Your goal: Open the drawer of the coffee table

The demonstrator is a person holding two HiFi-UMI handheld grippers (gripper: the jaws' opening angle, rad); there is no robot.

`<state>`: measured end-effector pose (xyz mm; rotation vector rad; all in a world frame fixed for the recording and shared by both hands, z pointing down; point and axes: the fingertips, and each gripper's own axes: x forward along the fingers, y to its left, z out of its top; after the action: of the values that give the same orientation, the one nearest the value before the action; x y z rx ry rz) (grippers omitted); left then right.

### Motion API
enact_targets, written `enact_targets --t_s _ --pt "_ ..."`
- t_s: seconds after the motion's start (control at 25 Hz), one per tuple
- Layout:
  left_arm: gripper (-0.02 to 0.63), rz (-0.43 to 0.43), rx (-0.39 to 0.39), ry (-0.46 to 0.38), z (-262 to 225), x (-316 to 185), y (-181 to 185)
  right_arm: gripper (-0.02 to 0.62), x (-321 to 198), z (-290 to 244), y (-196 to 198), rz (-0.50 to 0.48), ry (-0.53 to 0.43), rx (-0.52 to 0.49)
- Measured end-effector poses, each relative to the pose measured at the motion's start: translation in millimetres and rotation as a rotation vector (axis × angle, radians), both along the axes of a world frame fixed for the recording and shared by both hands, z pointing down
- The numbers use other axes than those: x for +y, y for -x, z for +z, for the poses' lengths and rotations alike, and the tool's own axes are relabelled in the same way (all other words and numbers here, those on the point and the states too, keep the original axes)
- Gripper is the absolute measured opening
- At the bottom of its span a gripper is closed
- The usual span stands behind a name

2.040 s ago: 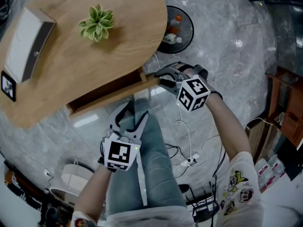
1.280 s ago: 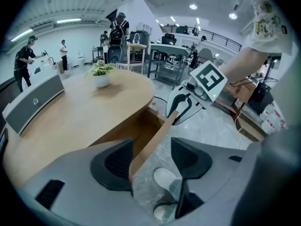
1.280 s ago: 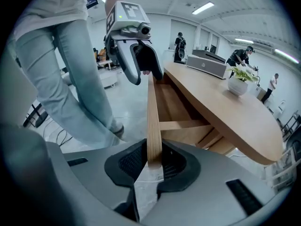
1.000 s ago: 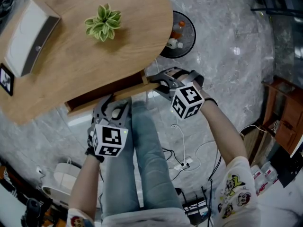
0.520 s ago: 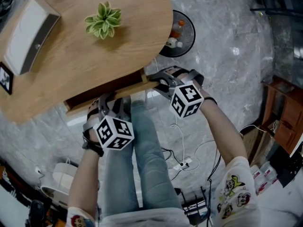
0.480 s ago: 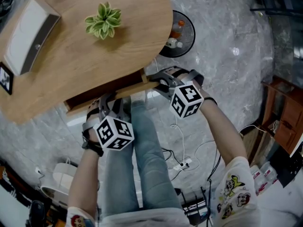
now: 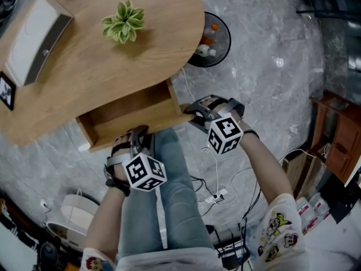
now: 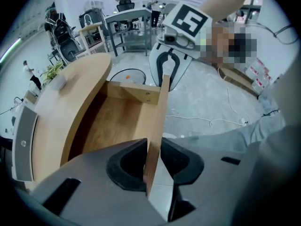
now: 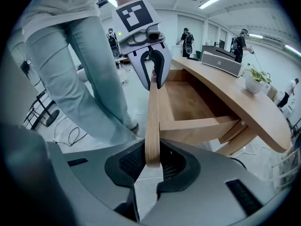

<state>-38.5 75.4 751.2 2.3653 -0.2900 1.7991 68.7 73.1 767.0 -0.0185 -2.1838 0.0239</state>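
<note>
The wooden coffee table [image 7: 84, 55] has its drawer [image 7: 132, 109] pulled out from under the top, and the inside looks empty. My left gripper [image 7: 137, 134] holds the left part of the drawer front [image 7: 163, 122]. Its jaws have just been closing, and the thin panel [image 8: 157, 121] stands edge-on between the pads of the left gripper [image 8: 153, 161]. My right gripper [image 7: 192, 113] is shut on the right end of the same panel [image 9: 153, 117], with the right gripper [image 9: 151, 161] pads pressed on both faces. Each gripper shows in the other's view, the right gripper [image 8: 167, 72] and the left gripper [image 9: 153, 72].
A small potted plant [image 7: 123, 20] and a white box [image 7: 34, 35] sit on the table top. A round bin [image 7: 210, 41] with bottles stands beyond the table's right end. The person's jeans leg [image 7: 169, 196] is just below the drawer. Cables and a power strip [image 7: 217, 196] lie on the marble floor.
The left gripper came up to the drawer front and closed on it. The drawer then slid out from under the table top, with both grippers moving back toward the person.
</note>
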Motion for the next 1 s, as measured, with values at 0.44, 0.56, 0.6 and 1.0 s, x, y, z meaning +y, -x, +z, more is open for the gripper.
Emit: enact_targets --t_s 0.44,0.56,0.6,1.0 --pt "0.084 0.02 -0.005 0.041 18.7 39.6 2.5 0.066 39.3 19.1 1.8 0.029 0.044 0.041" --pt "0.084 0.027 -0.006 0.041 23.8 42.4 3.4 0.069 41.6 25.2 2.3 0.036 0.051 0.061" --pt "0.084 0.027 -0.007 0.04 25.2 42.9 3.7 0.071 41.8 26.7 2.6 0.043 0.054 0.066" --pt "0.089 0.02 0.003 0.071 40.5 49.1 2.8 0.095 44.6 43.5 1.8 0.152 0.111 0.112"
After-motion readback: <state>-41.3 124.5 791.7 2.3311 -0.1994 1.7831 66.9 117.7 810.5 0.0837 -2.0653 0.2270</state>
